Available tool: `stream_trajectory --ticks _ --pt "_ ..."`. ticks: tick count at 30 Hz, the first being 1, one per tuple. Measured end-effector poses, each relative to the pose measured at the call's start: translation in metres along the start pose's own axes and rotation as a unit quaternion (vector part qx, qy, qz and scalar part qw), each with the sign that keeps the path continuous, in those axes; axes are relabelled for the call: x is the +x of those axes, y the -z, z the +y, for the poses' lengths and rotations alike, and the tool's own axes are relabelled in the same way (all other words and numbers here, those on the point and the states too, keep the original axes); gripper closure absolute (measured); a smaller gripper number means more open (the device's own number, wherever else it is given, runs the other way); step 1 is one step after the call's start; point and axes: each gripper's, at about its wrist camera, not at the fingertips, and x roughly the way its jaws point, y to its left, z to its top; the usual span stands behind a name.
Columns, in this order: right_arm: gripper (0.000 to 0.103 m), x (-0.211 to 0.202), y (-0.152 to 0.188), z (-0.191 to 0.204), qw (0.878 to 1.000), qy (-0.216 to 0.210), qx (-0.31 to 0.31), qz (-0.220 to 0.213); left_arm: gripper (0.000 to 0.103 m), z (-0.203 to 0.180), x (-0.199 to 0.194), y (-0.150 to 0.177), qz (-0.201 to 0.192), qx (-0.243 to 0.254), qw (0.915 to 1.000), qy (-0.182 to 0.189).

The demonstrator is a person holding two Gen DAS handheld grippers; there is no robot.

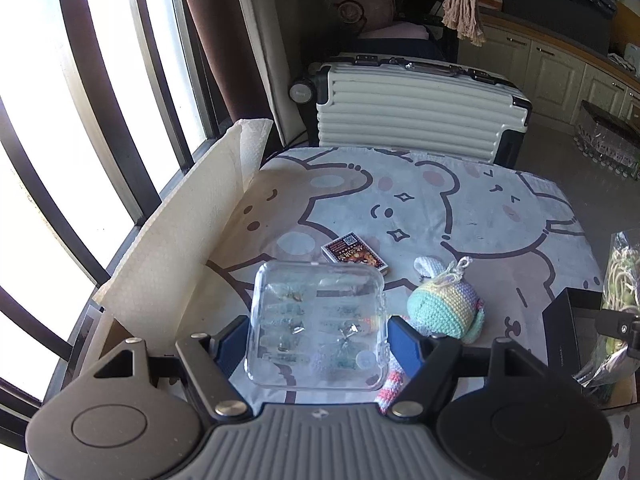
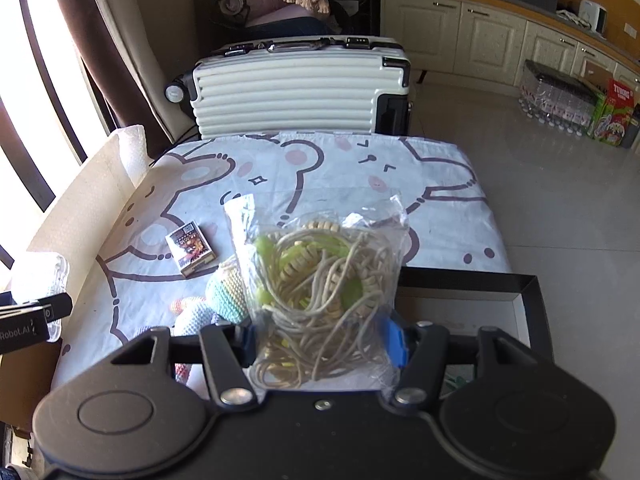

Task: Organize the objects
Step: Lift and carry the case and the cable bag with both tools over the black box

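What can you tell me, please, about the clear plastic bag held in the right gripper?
The clear plastic bag is thin, crinkled film stuffed with tangled beige cord, coiled beige spirals and pale green pieces. It stands upright, its open, ragged top spreading above the contents. The right gripper pinches its lower part between blue-padded jaws, holding it above the bear-print tablecloth, ahead of the black tray.

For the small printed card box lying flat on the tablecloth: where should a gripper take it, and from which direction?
Probably from above, closing across the two long edges of the card box. It lies flat, so only its thin sides offer grip. Its far side is open cloth; the crocheted toy sits close on the near side. Both the left gripper and right gripper are already full.
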Motion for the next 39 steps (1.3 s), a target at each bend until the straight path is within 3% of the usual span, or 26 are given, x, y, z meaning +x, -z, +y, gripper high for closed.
stream_trajectory --ticks 10,18,39 --pt "0.043 -0.010 0.001 -0.012 1.000 0.004 0.006 -0.015 0.029 -0.015 -0.012 -0.006 -0.021 0.008 0.9997 0.010" --pt "0.043 -0.018 0.003 -0.027 1.000 0.012 0.007 -0.023 0.029 -0.034 -0.001 -0.007 -0.012 0.012 0.9997 0.019" --pt "0.043 -0.036 0.018 -0.110 0.996 0.069 0.053 -0.030 0.029 -0.121 0.002 -0.019 -0.017 0.068 0.9926 0.099"
